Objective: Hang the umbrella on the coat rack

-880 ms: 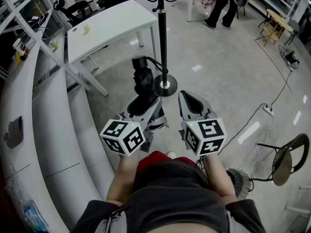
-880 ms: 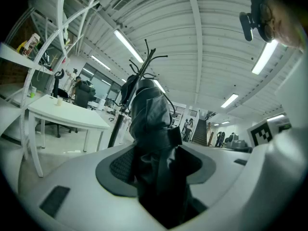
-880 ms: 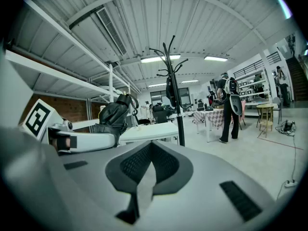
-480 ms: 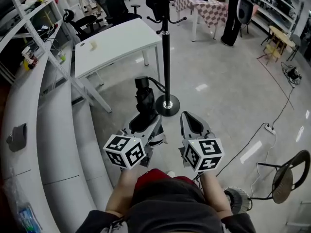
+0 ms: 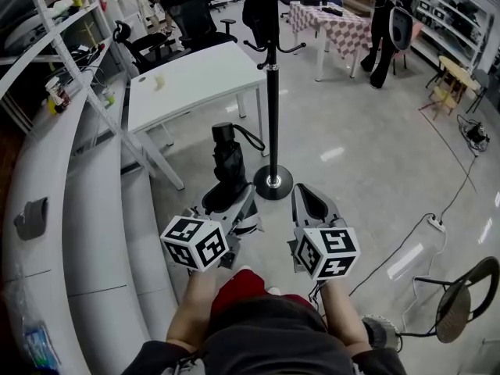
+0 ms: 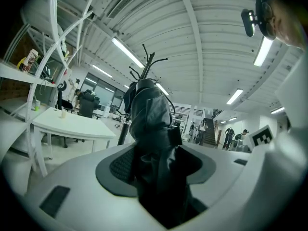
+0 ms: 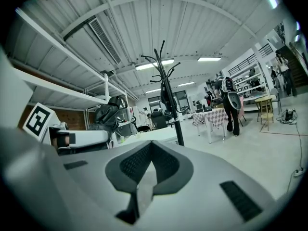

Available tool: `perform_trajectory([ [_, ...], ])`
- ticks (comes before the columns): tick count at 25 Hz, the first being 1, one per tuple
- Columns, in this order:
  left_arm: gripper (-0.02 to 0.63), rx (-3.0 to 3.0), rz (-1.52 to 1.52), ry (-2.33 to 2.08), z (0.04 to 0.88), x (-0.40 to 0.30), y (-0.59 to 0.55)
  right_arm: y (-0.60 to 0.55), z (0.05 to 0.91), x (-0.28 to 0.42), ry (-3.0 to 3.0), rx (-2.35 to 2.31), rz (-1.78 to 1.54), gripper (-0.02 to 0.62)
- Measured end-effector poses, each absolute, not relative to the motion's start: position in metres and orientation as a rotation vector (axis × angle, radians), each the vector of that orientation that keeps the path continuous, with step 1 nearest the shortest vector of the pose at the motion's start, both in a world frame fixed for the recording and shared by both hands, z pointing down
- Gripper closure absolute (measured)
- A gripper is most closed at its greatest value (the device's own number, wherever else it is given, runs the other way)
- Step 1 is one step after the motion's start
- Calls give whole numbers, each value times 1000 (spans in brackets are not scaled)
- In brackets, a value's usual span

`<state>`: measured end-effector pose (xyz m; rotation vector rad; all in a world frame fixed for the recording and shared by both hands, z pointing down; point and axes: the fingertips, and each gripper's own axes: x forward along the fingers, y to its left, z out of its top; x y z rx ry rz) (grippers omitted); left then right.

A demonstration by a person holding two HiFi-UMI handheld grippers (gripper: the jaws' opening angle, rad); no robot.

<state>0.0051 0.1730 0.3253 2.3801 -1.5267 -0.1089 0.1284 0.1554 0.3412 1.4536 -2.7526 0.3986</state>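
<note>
Coat rack (image 5: 272, 100) base drew nearer our grippers than earlier. We held folded umbrella (image 5: 229, 158) clamped in left gripper (image 5: 227, 203), long axis pointing forward toward rack dead ahead, hooks (image 5: 273, 48) well above its tip. Right gripper (image 5: 310, 201) jaws sat together, empty, alongside.

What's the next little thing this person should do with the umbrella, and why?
Probably lift the umbrella forward and up toward the coat rack. The left gripper is clamped on it, held short of the rack's pole and well below the hooks. The right gripper is shut and empty, so the left one seems to have to do the carrying.
</note>
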Motion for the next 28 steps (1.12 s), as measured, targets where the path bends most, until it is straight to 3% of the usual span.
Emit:
perform_trajectory([
  [28,368,2372,-76,-1445,332,-74,-55,-54,335,63,-2665,1571,431,577],
])
